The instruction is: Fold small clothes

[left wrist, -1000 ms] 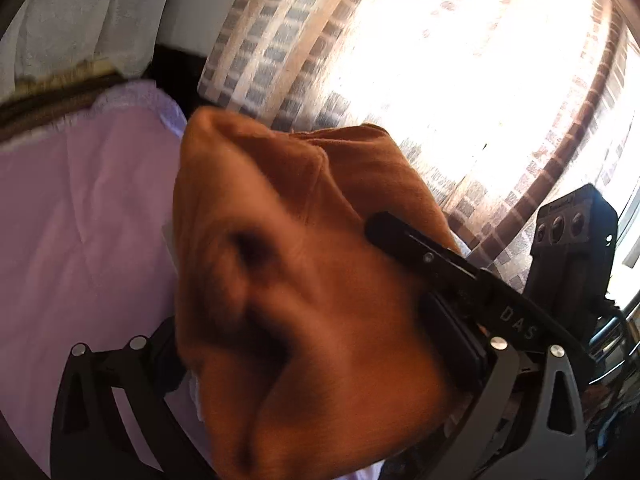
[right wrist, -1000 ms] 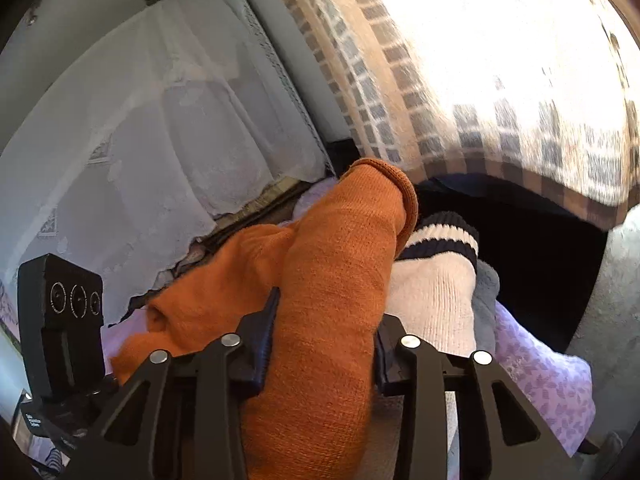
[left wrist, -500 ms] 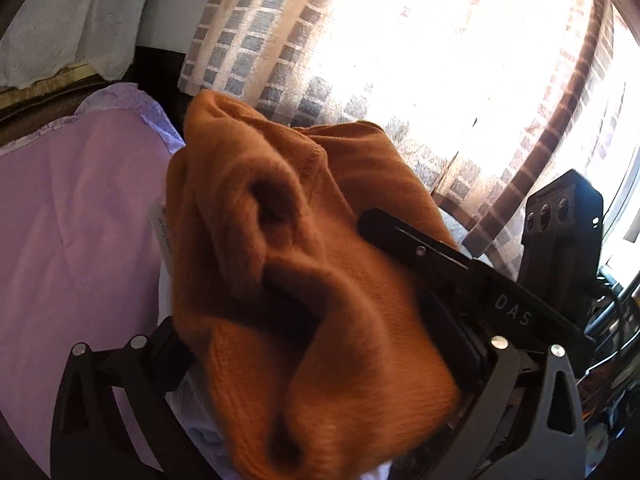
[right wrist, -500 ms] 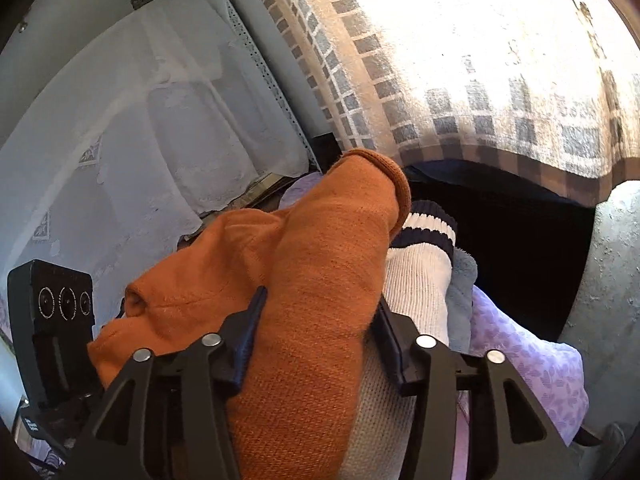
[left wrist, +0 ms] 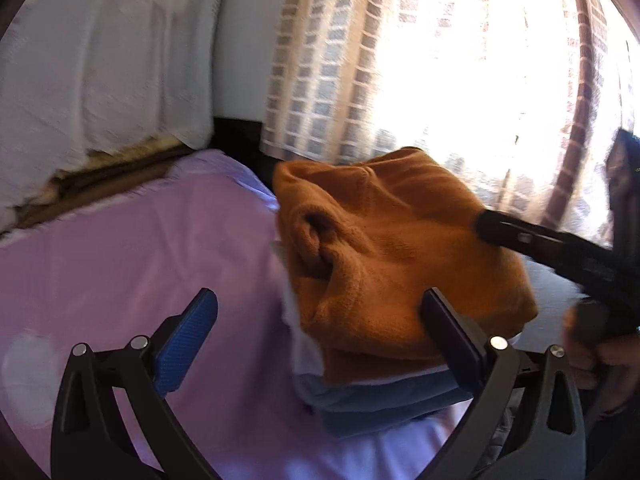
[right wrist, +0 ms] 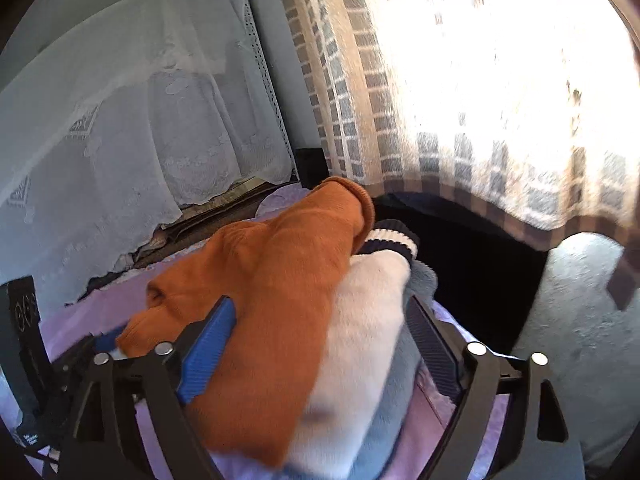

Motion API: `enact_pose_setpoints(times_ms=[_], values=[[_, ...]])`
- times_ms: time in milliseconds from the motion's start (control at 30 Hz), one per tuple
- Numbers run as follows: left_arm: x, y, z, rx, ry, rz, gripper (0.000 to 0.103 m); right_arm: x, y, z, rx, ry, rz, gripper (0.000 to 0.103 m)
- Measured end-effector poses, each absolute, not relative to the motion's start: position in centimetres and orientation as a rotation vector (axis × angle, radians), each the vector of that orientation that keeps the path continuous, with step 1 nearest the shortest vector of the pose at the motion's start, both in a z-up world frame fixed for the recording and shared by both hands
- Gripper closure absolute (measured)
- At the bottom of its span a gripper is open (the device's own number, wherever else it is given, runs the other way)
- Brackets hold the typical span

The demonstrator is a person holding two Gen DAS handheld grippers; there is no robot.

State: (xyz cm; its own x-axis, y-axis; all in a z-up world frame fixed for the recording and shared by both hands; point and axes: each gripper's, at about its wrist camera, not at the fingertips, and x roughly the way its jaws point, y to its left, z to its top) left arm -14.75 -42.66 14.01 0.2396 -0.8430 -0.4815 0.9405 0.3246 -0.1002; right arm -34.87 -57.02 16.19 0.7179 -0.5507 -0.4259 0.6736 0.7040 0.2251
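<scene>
Right tool (right wrist: pixel 324 344) just opened — holds nothing.

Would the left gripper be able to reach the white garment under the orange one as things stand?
Probably not directly: the left gripper stands open beside the stack, but the orange garment covers the white garment, leaving only an edge exposed on that side.

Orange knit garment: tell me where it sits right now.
The orange knit garment lies on top of the folded pile, over a white sock with navy stripes and a light blue cloth, on the lilac bedsheet.
</scene>
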Motion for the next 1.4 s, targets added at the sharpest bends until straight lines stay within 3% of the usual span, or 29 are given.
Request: enact_pose_setpoints(times_ms=[400, 867, 1400], values=[[-13.4, -39.8, 14.1, 0.316, 0.487, -1.167, 0.004, -34.2, -51.5, 20.3, 0.301, 0.361, -0.710, 0.008], [-15.5, -36.7, 17.2, 0.334, 0.425, -1.174, 0.004, -34.6, -47.0, 20.0, 0.293, 0.459, -0.787, 0.004], [-16.8, -33.2, 19.8, 0.306, 0.351, -1.130, 0.004, -35.1, -43.3, 21.7, 0.231, 0.448, -0.736, 0.004]])
